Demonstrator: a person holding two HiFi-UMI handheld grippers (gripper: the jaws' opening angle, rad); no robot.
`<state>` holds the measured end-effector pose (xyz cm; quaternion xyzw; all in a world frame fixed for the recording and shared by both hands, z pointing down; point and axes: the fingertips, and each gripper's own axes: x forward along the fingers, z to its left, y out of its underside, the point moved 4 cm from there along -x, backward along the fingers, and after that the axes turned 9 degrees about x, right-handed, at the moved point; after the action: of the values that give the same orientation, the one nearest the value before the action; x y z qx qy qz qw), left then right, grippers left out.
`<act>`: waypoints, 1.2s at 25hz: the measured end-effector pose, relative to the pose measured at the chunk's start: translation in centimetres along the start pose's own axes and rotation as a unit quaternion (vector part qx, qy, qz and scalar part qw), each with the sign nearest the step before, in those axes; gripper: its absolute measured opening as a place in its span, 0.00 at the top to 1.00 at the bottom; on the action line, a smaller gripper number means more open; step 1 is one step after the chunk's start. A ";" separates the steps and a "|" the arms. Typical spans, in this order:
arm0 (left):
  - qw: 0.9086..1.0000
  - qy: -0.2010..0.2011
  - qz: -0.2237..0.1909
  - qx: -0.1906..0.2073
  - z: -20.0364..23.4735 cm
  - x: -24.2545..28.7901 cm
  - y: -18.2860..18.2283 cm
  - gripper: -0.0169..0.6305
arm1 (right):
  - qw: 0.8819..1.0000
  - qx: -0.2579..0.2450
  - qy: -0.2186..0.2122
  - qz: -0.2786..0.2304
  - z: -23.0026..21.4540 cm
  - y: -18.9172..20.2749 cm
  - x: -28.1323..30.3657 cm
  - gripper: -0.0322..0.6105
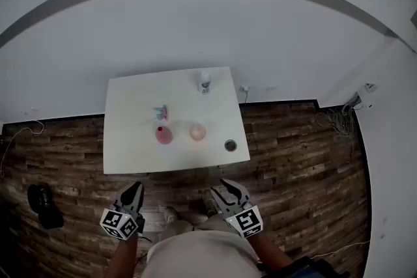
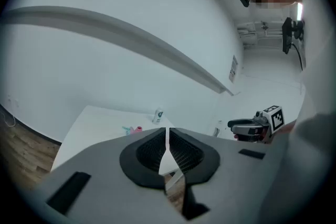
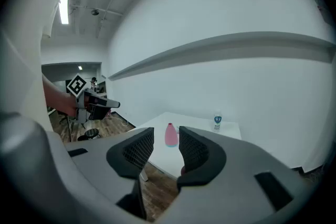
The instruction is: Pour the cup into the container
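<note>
The pale pink cup (image 1: 197, 132) stands upright on the near half of the white table (image 1: 130, 140), right of its middle. Just to its right and a little nearer sits a small dark round container (image 1: 230, 145), close to the table's near right corner and apart from the cup. To the cup's left stands a deeper pink narrow-necked bottle (image 1: 163, 135). Farther back lies a small teal and pink item (image 1: 160, 112), too small to identify. A clear water bottle (image 1: 204, 81) stands at the far edge.

Both tongs are held off the table's near edge, over the wooden floor (image 1: 293, 140), well apart from the cup and touching nothing. The cup lies beyond them, about in line with the gap between the two, closer to the right one's side.

The left gripper (image 1: 133, 187) has its jaws pressed together with nothing between them. The right gripper (image 1: 225, 187) has its jaws a narrow way apart and is empty. In the right gripper view, the pink bottle shows through that gap, far off on the table.
</note>
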<state>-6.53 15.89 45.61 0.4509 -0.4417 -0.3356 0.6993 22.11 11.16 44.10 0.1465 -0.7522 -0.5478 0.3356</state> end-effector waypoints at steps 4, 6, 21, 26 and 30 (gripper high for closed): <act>1.000 0.022 0.010 -0.004 1.3 -2.3 1.0 0.95 | 1.000 0.002 0.020 -0.006 2.6 -0.1 0.2 0.71; 0.999 0.032 0.017 0.001 2.0 -2.7 1.4 0.95 | 1.000 0.001 0.029 -0.012 3.4 -0.1 0.4 0.71; 1.000 0.014 0.008 -0.001 -0.3 -1.4 0.6 0.94 | 0.997 0.034 0.018 -0.059 -1.2 -1.1 -2.0 0.69; 1.000 0.009 0.009 -0.001 -1.7 0.4 0.4 0.91 | 0.998 0.027 0.010 -0.061 -3.5 -1.1 -3.1 0.69; 1.000 -0.002 0.008 0.002 -2.7 1.8 0.1 0.89 | 0.998 0.022 -0.006 -0.058 -5.2 -0.8 -3.5 0.68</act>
<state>-3.36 15.27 45.72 0.4480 -0.4471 -0.3300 0.7004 28.05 9.17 43.02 0.1936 -0.7565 -0.5503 0.2955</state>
